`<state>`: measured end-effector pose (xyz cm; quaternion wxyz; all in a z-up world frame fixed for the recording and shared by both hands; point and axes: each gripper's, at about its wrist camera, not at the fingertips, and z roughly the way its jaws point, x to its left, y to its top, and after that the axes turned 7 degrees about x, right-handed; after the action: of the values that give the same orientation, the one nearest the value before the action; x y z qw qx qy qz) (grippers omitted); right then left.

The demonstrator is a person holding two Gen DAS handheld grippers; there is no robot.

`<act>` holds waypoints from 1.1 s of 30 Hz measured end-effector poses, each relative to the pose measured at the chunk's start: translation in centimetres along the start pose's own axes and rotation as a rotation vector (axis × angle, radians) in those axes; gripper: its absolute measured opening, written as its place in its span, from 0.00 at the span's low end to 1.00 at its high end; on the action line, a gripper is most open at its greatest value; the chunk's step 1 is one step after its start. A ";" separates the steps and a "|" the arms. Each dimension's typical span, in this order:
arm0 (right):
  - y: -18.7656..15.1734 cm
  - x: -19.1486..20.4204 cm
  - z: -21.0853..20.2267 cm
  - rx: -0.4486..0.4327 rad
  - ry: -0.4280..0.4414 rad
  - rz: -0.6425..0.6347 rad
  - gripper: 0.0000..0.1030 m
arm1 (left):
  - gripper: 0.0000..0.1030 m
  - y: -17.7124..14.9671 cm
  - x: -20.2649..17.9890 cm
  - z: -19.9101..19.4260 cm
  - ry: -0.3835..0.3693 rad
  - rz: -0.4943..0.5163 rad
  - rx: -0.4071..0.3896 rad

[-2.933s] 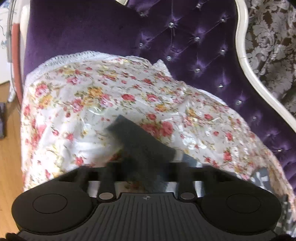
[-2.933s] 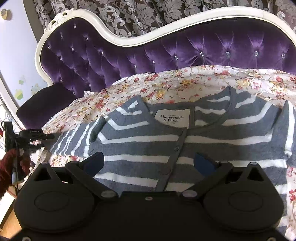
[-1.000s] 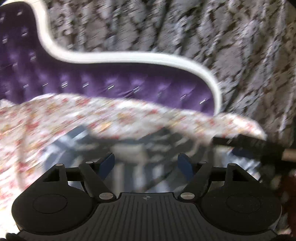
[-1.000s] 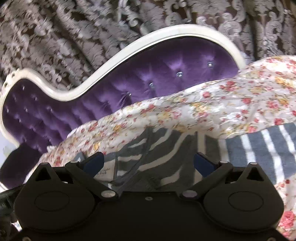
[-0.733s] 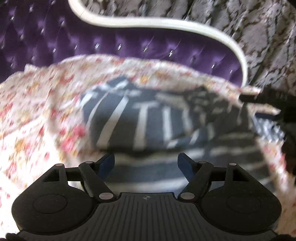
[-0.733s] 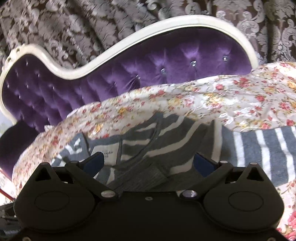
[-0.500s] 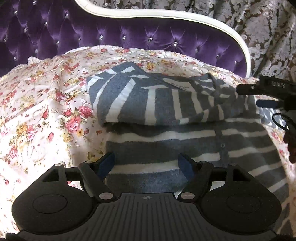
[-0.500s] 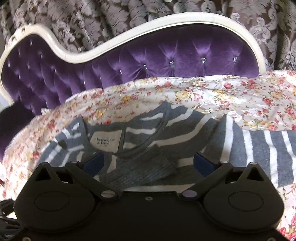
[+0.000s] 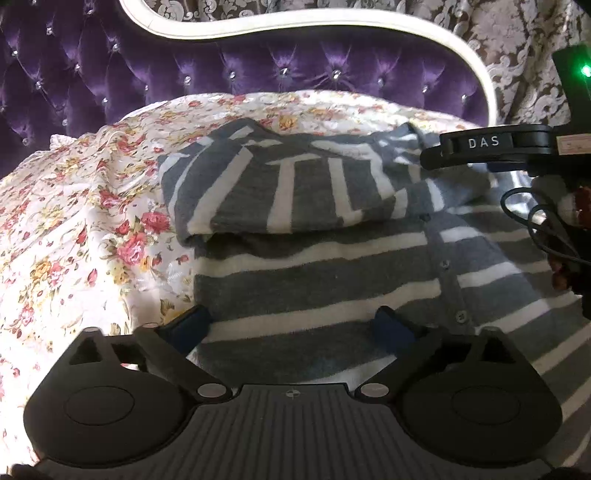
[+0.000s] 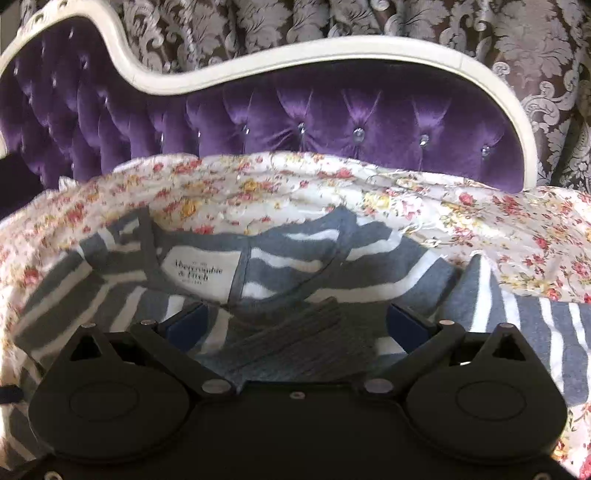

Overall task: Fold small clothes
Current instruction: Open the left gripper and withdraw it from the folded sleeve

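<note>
Left view: the left gripper (image 9: 293,325) stood wide and empty over the cardigan (image 9: 325,280), one sleeve (image 9: 280,192) lying folded across ahead.

Right view: the right gripper (image 10: 293,325) gaped empty above the collar; the other sleeve (image 10: 535,332) lay spread rightward, likely next to fold.

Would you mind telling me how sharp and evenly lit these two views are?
Left wrist: sharp; sunlight bleaches the floral cover, fisheye bends the white sofa rim. Right wrist: slightly softer; the grey-and-white striped cardigan is shaded, its label readable.
</note>
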<state>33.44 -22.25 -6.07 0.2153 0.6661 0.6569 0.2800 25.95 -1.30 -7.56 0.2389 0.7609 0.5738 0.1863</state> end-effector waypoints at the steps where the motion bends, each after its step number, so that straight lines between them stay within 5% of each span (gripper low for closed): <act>1: -0.1 0.1 0.2 0.010 -0.008 -0.009 0.99 | 1.00 -0.1 0.0 0.2 0.004 -0.016 0.002; 13: -1.1 -0.3 1.2 0.107 -0.021 -0.034 0.99 | 1.00 -0.8 0.3 -0.1 0.014 -0.080 -0.038; 24: -3.9 -2.9 -2.9 0.229 0.026 -0.016 0.99 | 1.00 -0.7 0.4 -0.1 0.020 -0.115 -0.037; 33: -1.7 -4.8 -2.6 0.109 0.103 0.149 0.99 | 1.00 -0.6 0.2 0.0 0.020 -0.088 -0.030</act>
<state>30.53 -27.18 -5.66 0.1234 0.7086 0.6301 0.2927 25.56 -0.95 -7.84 0.2526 0.7293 0.6063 0.1916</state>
